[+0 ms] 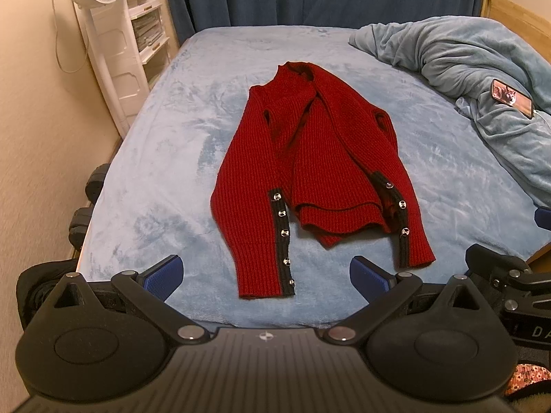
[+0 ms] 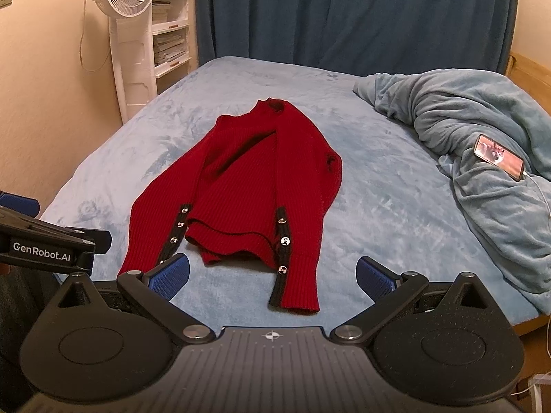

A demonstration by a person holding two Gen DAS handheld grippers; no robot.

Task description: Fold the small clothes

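Note:
A red knit sweater (image 1: 310,158) with black button cuffs lies on the light blue bed (image 1: 155,179), both sleeves folded in along its body, hem toward me. It also shows in the right wrist view (image 2: 261,179). My left gripper (image 1: 267,275) is open and empty, hovering just short of the left sleeve cuff (image 1: 272,275). My right gripper (image 2: 272,275) is open and empty, just short of the right sleeve cuff (image 2: 296,292). The left gripper's body (image 2: 44,247) shows at the left edge of the right wrist view.
A crumpled blue blanket (image 1: 482,79) lies at the bed's far right with a phone (image 1: 513,98) on it. A white fan (image 1: 100,17) and shelves stand left of the bed. A dark blue curtain (image 2: 344,10) hangs behind.

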